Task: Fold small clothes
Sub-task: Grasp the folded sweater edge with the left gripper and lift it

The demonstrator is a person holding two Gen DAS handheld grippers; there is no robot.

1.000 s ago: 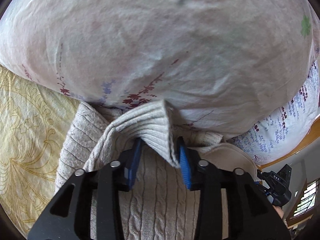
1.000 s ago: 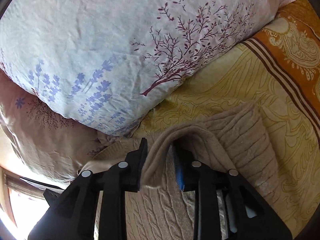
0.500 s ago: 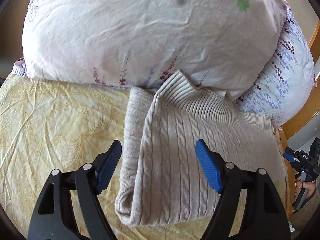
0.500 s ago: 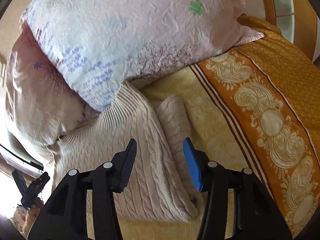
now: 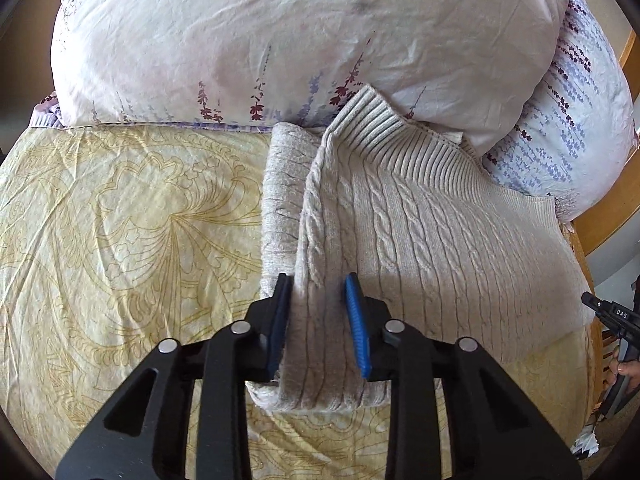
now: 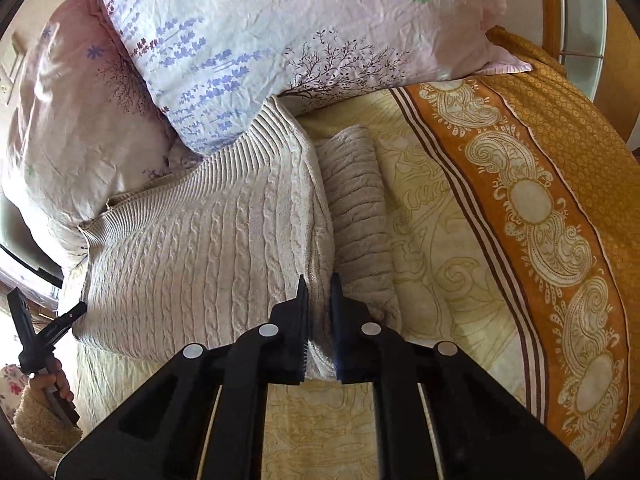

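Sweater (image 5: 432,240): beige cable-knit, folded, flat on the bed near the pillows; ribbed hem pushed up against the front pillow; also seen from the right wrist view (image 6: 208,248).
Folded sleeve (image 5: 280,208): narrow strip just beside the folded body, partly tucked under its edge; in the right wrist view (image 6: 356,208) on the side toward the orange border.
Left claw (image 5: 320,320): narrow and closing, blue pads either side of the sweater's folded edge near its lower corner; knit between the pads, left pad touching, right pad just beside the fabric.
Right claw (image 6: 319,320): nearly shut, pinching a thin ridge of the sweater's edge beside the sleeve strip.
Bed sheet (image 5: 120,240): pale yellow with a swirling line pattern, wrinkled, bare beside the sweater.
Orange border (image 6: 540,220): wide patterned band of the cover, well apart from the sweater.
Pillows: 2 floral ones at the head of the bed; front pillow (image 5: 280,40) white-pink with lavender sprigs, overlapping the sweater's hem and blocking its far end; second pillow (image 5: 580,120) behind it, touching the hem corner.
Bed frame (image 5: 608,220): wooden rail past the pillows.
Hands: person's right hand (image 5: 624,368) on the other gripper's handle at the frame edge; left hand (image 6: 52,380) likewise, with a fuzzy cream sleeve (image 6: 36,420).
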